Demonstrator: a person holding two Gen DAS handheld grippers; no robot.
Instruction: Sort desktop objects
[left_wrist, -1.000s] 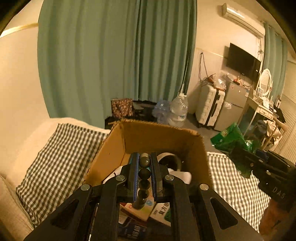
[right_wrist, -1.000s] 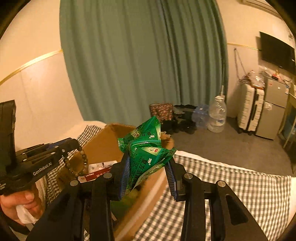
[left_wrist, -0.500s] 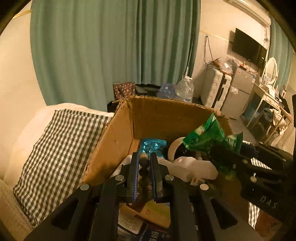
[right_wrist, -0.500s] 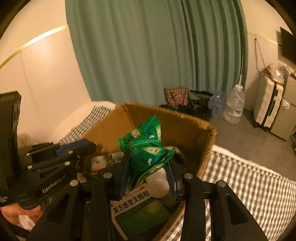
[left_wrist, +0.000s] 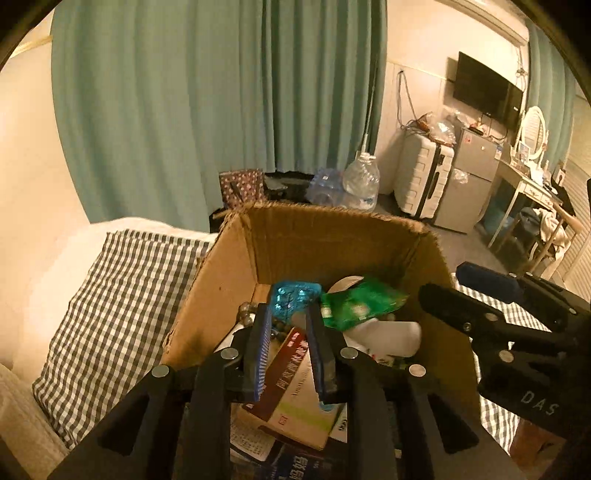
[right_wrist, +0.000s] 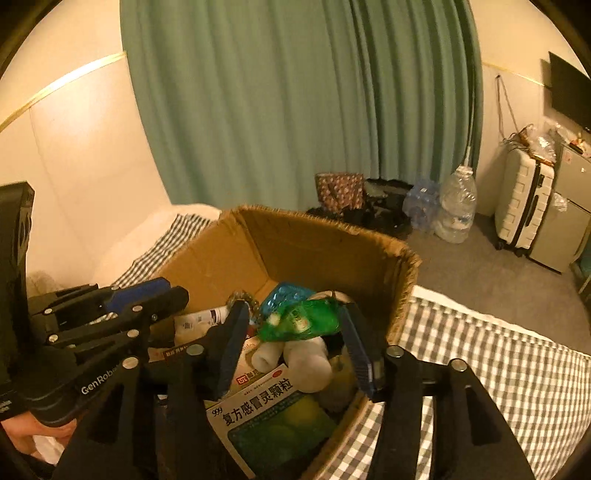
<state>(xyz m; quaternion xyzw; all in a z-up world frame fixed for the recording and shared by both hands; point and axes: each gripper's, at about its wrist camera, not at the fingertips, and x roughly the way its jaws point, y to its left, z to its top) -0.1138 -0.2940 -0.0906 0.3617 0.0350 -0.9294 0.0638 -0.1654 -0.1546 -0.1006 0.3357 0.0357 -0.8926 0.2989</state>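
Green packet (right_wrist: 299, 323) lies in the box (right_wrist: 317, 251); both grippers' jaws just opened, empty.

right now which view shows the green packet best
The right wrist view: the green packet lies in the box, centred between that gripper's open jaws. The left wrist view shows it off to the right, its near edge hidden behind a jaw.

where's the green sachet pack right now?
In the cardboard box, toward its far end: the green sachet pack lies loose on the white bottle, beside the blue blister pack, between the right gripper's open fingers.
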